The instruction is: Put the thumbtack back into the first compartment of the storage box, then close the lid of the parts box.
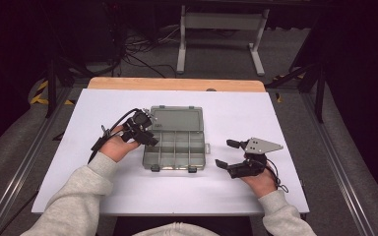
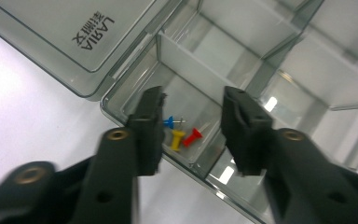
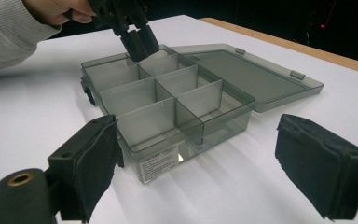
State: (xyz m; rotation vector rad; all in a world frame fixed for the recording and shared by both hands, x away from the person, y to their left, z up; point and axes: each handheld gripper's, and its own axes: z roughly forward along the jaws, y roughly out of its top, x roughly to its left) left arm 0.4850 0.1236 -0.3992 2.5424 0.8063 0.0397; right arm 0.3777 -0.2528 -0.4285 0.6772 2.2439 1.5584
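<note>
A smoky-grey clear compartment box (image 1: 174,156) lies mid-table with its lid (image 1: 177,119) flung open behind it. My left gripper (image 1: 150,136) hovers open over the box's rear left compartment. In the left gripper view its jaws (image 2: 195,106) frame three push pins on that compartment's floor: blue (image 2: 170,122), yellow (image 2: 177,139) and red (image 2: 192,136). Nothing is between the jaws. My right gripper (image 1: 225,153) rests open on the table to the right of the box, and its wide-apart pads (image 3: 93,163) point at the box (image 3: 163,107) and the left gripper (image 3: 137,37) beyond.
A white sheet (image 1: 256,113) covers the table, with a wooden strip (image 1: 177,84) along the far edge. The box's other compartments (image 3: 130,95) look empty. Beyond the table are a metal stand (image 1: 221,34) and floor cables (image 1: 138,49). Rails run down both sides.
</note>
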